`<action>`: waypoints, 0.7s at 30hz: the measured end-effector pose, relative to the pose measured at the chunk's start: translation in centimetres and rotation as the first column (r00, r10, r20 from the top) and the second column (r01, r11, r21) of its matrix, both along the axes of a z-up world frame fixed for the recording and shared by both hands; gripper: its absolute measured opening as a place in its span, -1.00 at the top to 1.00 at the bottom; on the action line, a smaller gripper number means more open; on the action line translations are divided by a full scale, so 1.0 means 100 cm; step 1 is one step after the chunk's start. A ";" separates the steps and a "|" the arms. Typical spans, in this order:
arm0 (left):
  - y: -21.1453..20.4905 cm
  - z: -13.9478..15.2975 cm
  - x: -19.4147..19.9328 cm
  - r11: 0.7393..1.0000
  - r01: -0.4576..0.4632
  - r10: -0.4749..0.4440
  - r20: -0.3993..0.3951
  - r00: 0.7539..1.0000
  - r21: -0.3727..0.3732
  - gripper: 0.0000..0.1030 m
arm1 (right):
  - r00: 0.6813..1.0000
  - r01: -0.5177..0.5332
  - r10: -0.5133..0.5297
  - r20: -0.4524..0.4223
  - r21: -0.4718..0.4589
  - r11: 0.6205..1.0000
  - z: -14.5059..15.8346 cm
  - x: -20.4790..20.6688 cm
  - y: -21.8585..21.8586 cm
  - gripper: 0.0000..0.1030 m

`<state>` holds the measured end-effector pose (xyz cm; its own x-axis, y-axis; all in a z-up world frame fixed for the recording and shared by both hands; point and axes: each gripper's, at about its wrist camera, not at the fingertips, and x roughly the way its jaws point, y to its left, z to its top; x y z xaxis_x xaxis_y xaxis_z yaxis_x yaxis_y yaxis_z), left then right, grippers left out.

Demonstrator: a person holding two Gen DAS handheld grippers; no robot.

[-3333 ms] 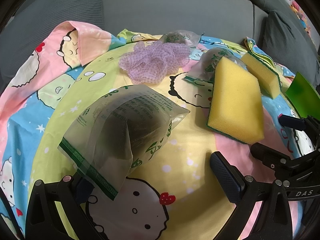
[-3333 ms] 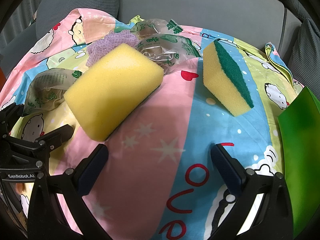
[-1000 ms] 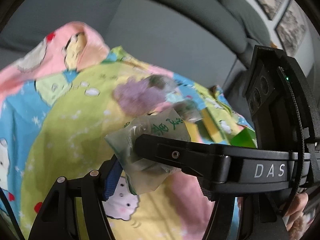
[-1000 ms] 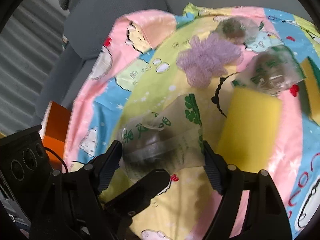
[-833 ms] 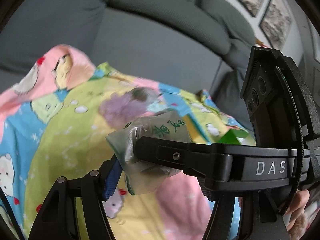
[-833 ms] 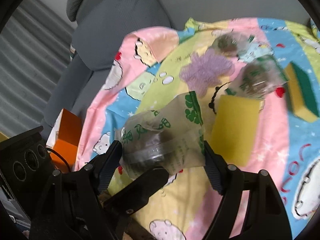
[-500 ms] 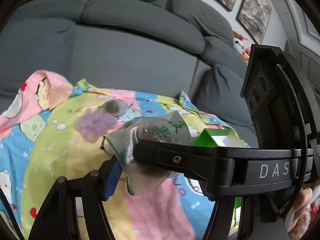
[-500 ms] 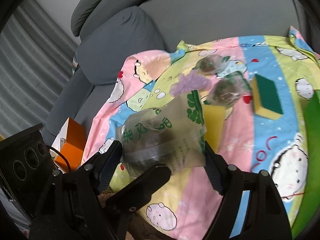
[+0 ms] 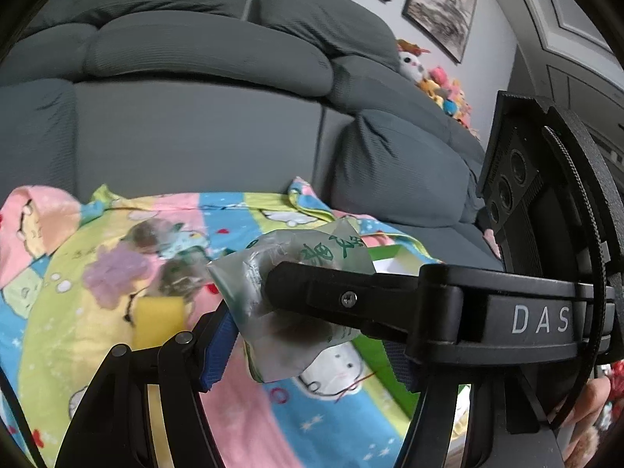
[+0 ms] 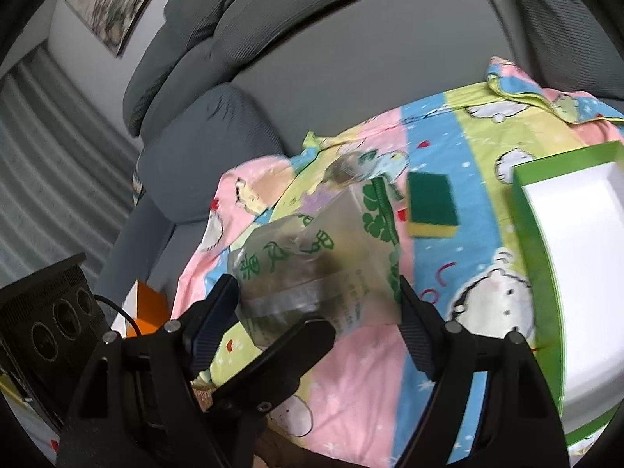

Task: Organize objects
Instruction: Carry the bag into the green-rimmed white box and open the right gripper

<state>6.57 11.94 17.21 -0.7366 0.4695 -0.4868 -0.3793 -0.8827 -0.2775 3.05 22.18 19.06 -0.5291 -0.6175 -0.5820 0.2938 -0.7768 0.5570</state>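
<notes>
1. Since the earlier frame, both grippers had lifted the translucent green-printed plastic bag (image 10: 319, 261) off the cartoon-print sheet (image 10: 358, 386).
2. Left gripper (image 9: 312, 347) pinched the bag narrowly; right gripper (image 10: 318, 304) clasped it widely.
3. Carrying step; next, release over the green white-lined box (image 10: 546, 296) at three o'clock.

Open box to our right, clutter lying off to the left

We are seeing the green box (image 10: 535, 257) standing open-topped on the cartoon blanket (image 10: 362, 382), bare blanket lying before it; the green-topped sponge (image 10: 431, 204) is sitting near its left wall, while the yellow sponge (image 9: 158, 318), purple mesh scrubber (image 9: 113, 273) and bagged scrubbers (image 9: 183, 273) are crowding the far left.
</notes>
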 end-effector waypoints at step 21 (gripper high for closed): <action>0.128 -0.009 -0.026 0.982 0.182 -0.180 0.046 0.983 -0.050 -0.31 | 0.967 0.253 -0.252 0.034 -0.057 0.966 -0.014 0.003 0.133 -0.55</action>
<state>3.99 24.75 16.31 -0.6209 0.5655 -0.5428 -0.5235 -0.8146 -0.2498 3.31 35.53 17.69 -0.6577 -0.5002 -0.5632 0.0772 -0.7886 0.6101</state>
